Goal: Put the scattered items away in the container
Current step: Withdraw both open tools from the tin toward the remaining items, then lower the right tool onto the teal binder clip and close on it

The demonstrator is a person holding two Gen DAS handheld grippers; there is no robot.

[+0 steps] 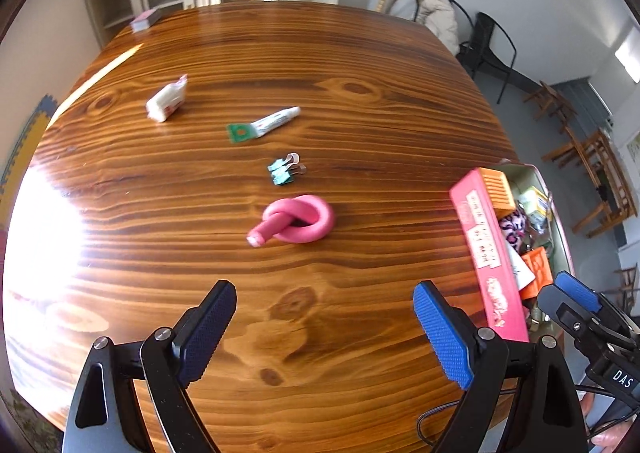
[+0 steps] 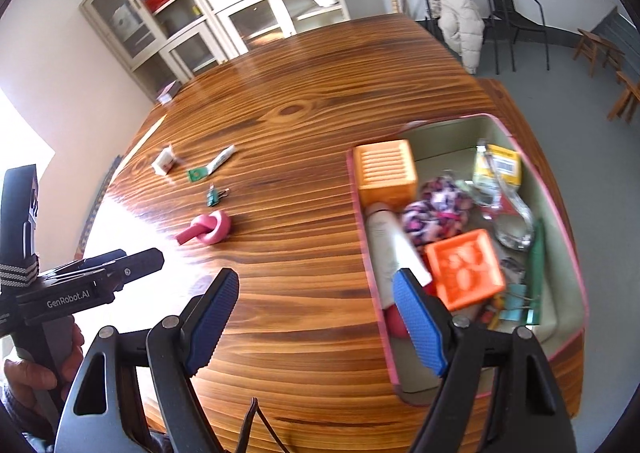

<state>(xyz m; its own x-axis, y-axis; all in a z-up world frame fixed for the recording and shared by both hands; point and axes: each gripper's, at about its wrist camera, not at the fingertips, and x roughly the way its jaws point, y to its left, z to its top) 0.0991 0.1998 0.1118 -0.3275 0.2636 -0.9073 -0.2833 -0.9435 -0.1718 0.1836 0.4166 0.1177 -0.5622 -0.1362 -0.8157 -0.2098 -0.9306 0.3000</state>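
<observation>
Your left claw is spread wide and grips nothing, hovering above bare wood of the desk. Just beyond its fingertips lies the pink knotted tube, and past that, in a line running away from you, the green binder clips, then the white tube with the green card, then the small white packet off to the left. All four rest on the desk, apart from one another.

Your right claw is likewise released and empty, its left finger over the desk and its right finger over the near corner of the container. The pink-rimmed container sits on the right side of the desk and already holds an orange ribbed block, an orange lettered block, a patterned fabric bundle, a white bottle, a yellow-labelled packet and smaller blurred bits. At the desk's far left corner sits a small box.
</observation>
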